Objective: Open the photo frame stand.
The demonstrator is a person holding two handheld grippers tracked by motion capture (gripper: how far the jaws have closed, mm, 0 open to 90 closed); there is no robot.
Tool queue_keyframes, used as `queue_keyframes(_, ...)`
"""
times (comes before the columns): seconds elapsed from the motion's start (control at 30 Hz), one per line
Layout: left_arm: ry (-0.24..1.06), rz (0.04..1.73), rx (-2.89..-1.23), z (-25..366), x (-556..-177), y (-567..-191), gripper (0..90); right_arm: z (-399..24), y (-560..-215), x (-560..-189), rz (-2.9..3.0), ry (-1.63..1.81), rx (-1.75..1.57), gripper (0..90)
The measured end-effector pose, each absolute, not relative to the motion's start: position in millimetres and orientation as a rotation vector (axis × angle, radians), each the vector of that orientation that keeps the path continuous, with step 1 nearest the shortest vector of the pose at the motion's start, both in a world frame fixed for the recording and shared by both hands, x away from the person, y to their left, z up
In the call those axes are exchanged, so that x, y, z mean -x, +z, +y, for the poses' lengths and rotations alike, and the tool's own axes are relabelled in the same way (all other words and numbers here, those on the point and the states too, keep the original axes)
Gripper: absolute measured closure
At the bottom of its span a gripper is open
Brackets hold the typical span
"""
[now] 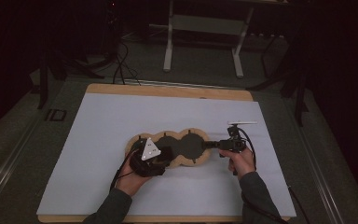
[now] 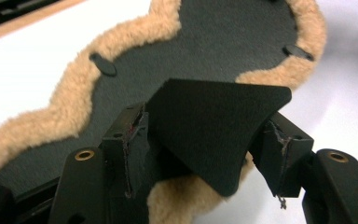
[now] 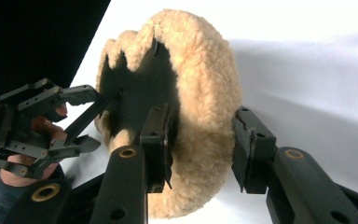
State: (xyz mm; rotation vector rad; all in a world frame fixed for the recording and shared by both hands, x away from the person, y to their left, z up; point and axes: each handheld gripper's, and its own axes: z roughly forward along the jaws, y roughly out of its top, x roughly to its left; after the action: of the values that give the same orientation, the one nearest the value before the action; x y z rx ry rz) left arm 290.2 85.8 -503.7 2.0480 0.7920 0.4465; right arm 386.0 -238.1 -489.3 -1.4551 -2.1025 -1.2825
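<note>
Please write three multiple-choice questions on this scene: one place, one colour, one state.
1. Where does the pad lie? A on the white sheet; B on the floor; C on a chair.
2. What colour is its fleecy rim? A blue; B tan; C green.
3. How do the jaws of the right gripper stand? A shut, empty; B apart around the rim; C around a cup.
Answers: 1 A, the sheet lies under it. 2 B, the fleece is tan. 3 B, the rim sits between the spread jaws.
</note>
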Motion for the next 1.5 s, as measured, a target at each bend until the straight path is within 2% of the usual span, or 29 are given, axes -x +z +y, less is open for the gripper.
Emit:
queue_keyframes(0.23, 0.367, 0.809, -2.035, 102, -282, -502, 39.0, -238, -489, -385, -2.114, -1.285, 1.454, 61.7)
queue_keyframes(0.43, 0.357, 0.849, -1.993, 121, -279, -498, 39.0, -237, -487, -384, -2.133, -1.286, 1.446, 61.7)
queue_keyframes(0.53, 0.345, 0.852, -1.972, 127, -280, -494, 35.9, -237, -486, -383, -2.145, -1.293, 1.438, 61.8)
queue_keyframes(0.83, 0.343, 0.923, -1.922, 149, -282, -492, 36.0, -236, -484, -380, -2.184, -1.3, 1.418, 61.8)
queue_keyframes(0.93, 0.385, 0.983, -1.875, 159, -283, -491, 35.8, -236, -484, -380, -2.192, -1.304, 1.413, 61.8)
queue_keyframes(1.23, 0.398, 1.109, -1.787, 186, -290, -497, 31.1, -236, -484, -378, -2.215, -1.323, 1.393, 61.8)
queue_keyframes(1.5, 0.367, 1.175, -1.771, 197, -299, -507, 30.5, -236, -484, -376, -2.247, -1.34, 1.367, 61.8)
